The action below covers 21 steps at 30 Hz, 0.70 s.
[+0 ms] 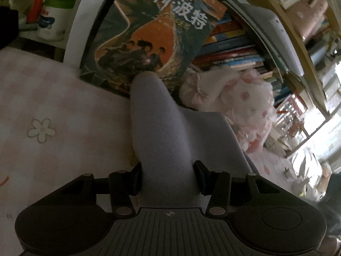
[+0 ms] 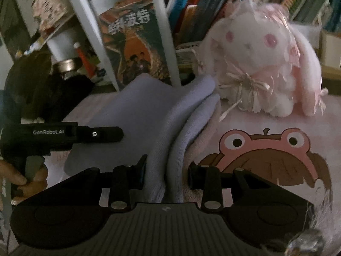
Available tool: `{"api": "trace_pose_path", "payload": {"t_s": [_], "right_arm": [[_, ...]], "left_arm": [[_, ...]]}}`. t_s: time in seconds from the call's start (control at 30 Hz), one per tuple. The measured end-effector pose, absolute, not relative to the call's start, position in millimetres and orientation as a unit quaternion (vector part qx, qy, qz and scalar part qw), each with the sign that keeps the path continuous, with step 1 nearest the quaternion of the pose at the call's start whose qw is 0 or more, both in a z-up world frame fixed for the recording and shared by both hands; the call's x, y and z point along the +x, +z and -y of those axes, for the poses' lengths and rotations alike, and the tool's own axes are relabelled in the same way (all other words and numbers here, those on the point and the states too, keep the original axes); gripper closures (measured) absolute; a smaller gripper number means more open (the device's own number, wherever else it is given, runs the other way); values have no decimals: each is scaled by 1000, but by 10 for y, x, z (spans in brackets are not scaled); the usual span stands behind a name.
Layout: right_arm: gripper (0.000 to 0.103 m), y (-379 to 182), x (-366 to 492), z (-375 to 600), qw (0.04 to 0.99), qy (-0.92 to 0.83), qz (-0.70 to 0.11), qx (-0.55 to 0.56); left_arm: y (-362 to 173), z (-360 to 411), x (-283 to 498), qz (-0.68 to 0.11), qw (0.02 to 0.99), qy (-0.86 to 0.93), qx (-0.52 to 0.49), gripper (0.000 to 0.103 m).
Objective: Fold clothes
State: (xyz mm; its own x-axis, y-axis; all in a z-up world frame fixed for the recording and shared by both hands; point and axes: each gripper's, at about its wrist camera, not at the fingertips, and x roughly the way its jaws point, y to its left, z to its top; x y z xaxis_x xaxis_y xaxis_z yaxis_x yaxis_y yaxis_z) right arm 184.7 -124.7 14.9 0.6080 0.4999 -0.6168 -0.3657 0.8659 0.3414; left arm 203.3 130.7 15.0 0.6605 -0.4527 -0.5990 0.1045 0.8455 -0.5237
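I see a pink printed bedsheet (image 2: 255, 192) under crowded bookshelves (image 2: 213, 4). My left gripper (image 1: 168, 180) and right gripper (image 2: 167, 177) both clamp the lilac knit garment (image 2: 132, 115).

A pale pink patterned cover (image 2: 245, 123) carries everything. On it lie a lavender knit garment (image 2: 132, 111), a pink-and-white plush rabbit (image 2: 266, 68) and an upright book (image 2: 136, 49).

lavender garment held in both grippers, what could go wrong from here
1. The lavender garment reaches back to the plush bunny and the leaning book; swinging it over might topple either.
2. The right gripper pinches two bunched layers, so one could slip and skew the fold.
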Motion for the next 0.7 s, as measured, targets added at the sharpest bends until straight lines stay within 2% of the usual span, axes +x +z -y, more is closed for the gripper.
{"api": "trace_pose_path", "payload": {"t_s": [0.13, 0.23, 0.5, 0.63, 0.7], "right_arm": [[66, 59, 1936, 1277, 889, 230, -380, 113], [58, 1, 1969, 1275, 887, 217, -391, 113], [20, 19, 1950, 1180, 899, 156, -403, 66], [19, 124, 1860, 1142, 909, 126, -395, 43], [19, 181, 1791, 1148, 913, 116, -388, 41]], "left_arm": [[130, -1304, 2106, -388, 881, -149, -226, 55], [97, -1281, 2094, -393, 882, -142, -219, 51], [112, -1236, 1984, -383, 893, -123, -200, 47], [228, -1265, 1847, -365, 909, -102, -171, 41], [275, -1309, 1745, -354, 914, -95, -171, 40]]}}
